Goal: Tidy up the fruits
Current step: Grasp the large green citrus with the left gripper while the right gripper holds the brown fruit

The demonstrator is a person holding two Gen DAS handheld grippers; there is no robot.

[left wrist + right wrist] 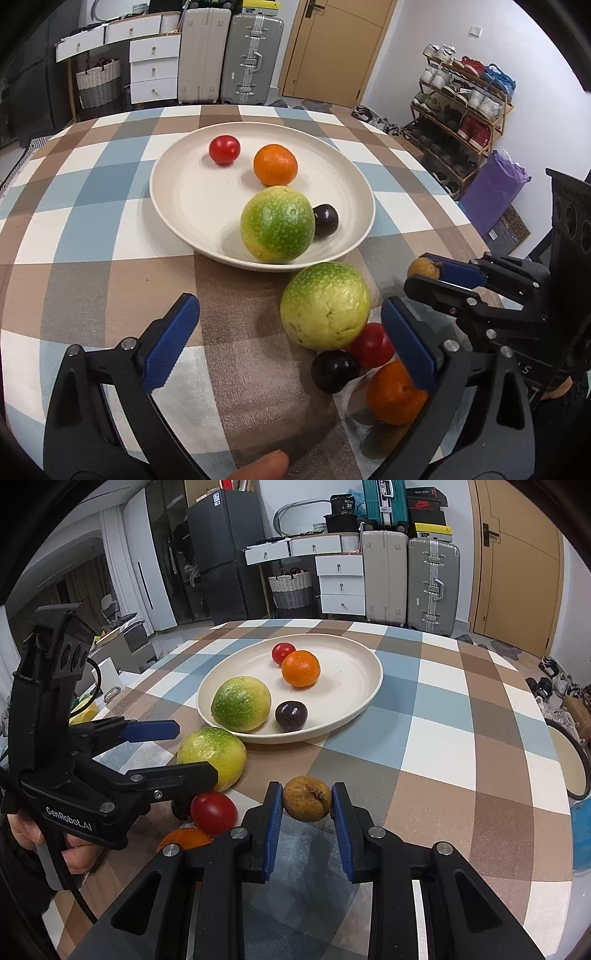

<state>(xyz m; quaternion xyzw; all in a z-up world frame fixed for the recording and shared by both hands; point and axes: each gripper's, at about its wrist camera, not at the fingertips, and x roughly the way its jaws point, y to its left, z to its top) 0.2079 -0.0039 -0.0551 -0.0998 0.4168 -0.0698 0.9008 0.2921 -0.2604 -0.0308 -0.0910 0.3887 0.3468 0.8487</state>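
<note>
A cream plate (177, 184) (354, 672) holds a red tomato (224, 149), an orange (275, 164), a green-yellow fruit (277, 224) and a dark plum (325, 220). On the cloth in front of it lie a second green-yellow fruit (325, 305) (211, 755), a red tomato (371, 344) (213, 813), a dark plum (335, 371) and an orange (395, 393). My left gripper (291, 354) (184, 749) is open, next to this group. My right gripper (307, 830) (428, 273) is shut on a small brown fruit (306, 798) (423, 268), just above the cloth.
The round table has a checked cloth (92, 221) (443, 738). Behind it stand suitcases (229, 55), white drawers (153, 70), a door (332, 48) and a shoe rack (461, 110). A purple bag (491, 192) sits beside the table.
</note>
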